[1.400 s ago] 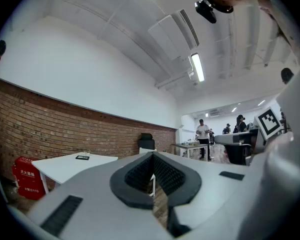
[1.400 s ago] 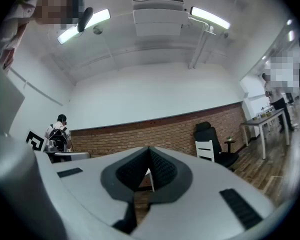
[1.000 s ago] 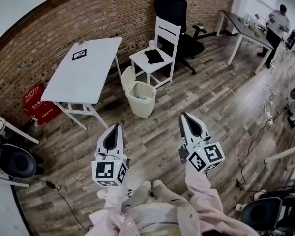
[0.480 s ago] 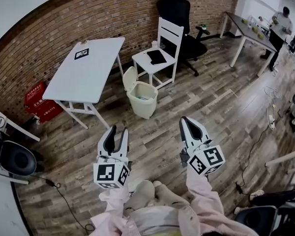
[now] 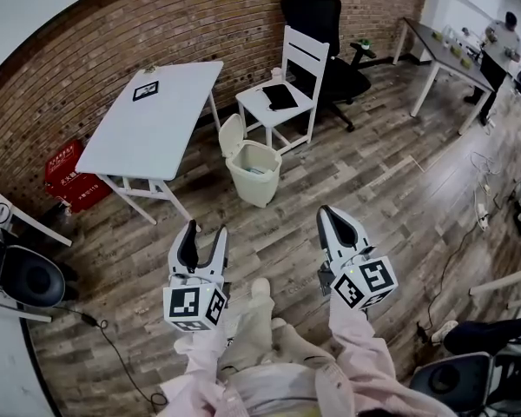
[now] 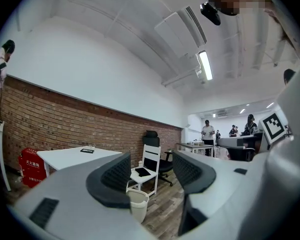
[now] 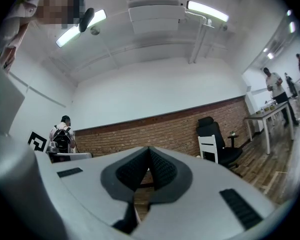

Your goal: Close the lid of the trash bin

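In the head view, a cream trash bin (image 5: 255, 176) stands on the wooden floor between the white table and the white chair, its lid (image 5: 231, 135) tipped up and open at the back left. Both grippers hang well short of it, near my body. My left gripper (image 5: 205, 230) points toward the bin, and its jaws are opening with nothing between them. In the left gripper view, the bin (image 6: 138, 205) shows low between the jaws of the left gripper (image 6: 150, 171). My right gripper (image 5: 325, 209) is shut and empty, and the right gripper view shows the pads of the right gripper (image 7: 149, 153) pressed together.
A white table (image 5: 148, 120) stands left of the bin, and a white chair (image 5: 285, 101) with a dark item on its seat stands right behind it. A black office chair (image 5: 317, 24), a red box (image 5: 69, 176), a desk (image 5: 443, 50) with a person (image 5: 504, 37), and floor cables (image 5: 443, 259) are around.
My left gripper's jaws have gone from shut to wide apart. Both grippers stay in about the same place. My foot has stepped forward, and the bin sits slightly lower in view.
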Motion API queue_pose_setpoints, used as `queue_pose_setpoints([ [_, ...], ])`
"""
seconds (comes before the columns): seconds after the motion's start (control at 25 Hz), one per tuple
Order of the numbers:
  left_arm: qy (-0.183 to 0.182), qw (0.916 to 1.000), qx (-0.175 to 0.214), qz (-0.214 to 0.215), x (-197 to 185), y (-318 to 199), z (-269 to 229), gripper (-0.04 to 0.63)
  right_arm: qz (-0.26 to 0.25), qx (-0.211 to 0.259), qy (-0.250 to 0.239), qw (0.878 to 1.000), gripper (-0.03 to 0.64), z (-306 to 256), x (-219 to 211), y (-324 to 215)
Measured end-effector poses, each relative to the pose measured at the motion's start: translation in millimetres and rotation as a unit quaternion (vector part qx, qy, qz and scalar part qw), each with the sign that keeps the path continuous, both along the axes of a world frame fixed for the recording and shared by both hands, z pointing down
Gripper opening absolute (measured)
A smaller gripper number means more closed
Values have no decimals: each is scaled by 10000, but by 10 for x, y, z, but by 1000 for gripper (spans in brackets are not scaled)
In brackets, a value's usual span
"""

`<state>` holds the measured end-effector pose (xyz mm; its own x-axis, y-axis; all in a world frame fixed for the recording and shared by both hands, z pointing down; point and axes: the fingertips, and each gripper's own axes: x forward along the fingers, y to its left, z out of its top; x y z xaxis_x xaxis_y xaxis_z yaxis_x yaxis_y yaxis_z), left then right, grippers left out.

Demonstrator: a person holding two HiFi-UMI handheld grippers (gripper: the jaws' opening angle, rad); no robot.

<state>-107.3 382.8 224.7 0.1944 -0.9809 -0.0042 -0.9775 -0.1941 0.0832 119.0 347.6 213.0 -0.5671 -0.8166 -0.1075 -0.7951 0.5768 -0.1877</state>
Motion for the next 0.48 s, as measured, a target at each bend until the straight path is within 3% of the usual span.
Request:
queue_pose_setpoints([
  [0.48,149,9997,-212,32,-202,-966,194,256,90,-173,95,9998,3,152,-162,-933],
])
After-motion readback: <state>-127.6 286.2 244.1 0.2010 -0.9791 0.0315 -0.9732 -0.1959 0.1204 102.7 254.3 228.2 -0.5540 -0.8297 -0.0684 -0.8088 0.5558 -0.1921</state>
